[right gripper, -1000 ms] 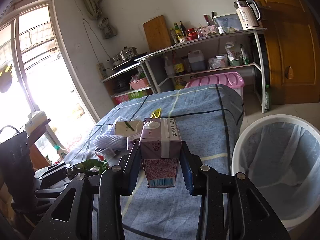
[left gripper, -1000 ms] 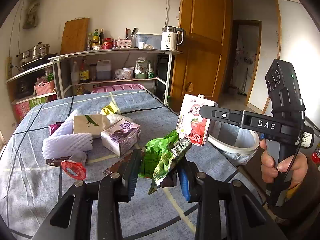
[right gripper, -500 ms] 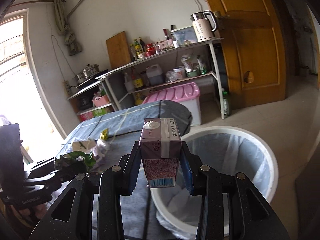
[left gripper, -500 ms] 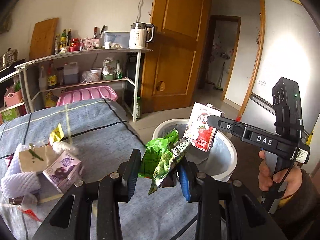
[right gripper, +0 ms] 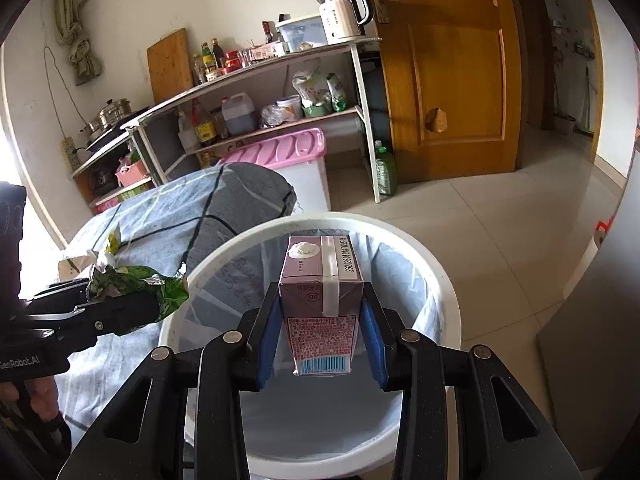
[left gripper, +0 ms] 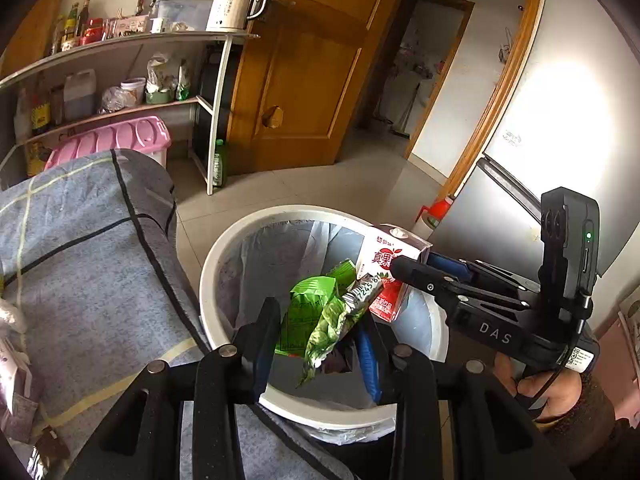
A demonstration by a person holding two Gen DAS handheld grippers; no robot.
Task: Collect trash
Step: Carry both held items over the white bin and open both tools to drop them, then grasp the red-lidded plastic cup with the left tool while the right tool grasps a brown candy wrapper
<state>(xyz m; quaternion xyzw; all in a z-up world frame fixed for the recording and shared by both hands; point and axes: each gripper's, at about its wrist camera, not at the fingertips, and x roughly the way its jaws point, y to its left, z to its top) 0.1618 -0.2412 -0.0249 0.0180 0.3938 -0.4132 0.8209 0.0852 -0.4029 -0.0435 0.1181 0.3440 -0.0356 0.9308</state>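
Note:
My left gripper (left gripper: 318,320) is shut on crumpled green snack wrappers (left gripper: 316,312), which hang over the open mouth of the white bin (left gripper: 208,280) lined with a clear bag. My right gripper (right gripper: 319,300) is shut on a purple and red milk carton (right gripper: 320,276), held upright above the same bin (right gripper: 440,280). From the left wrist view the carton (left gripper: 380,260) and the right gripper (left gripper: 404,270) hover over the bin's right side. The right wrist view has the left gripper (right gripper: 132,304) with its green wrappers (right gripper: 136,280) at the bin's left rim.
A table under a blue-grey checked cloth (left gripper: 80,260) stands left of the bin, with more trash (left gripper: 12,340) on it. Behind are a shelf rack with a kettle (left gripper: 236,0), a pink storage box (left gripper: 112,140), a wooden door (left gripper: 312,80) and a grey fridge (left gripper: 500,220).
Both grippers have swung from above the table to over the bin and tilted downward. Each has kept hold of its load.

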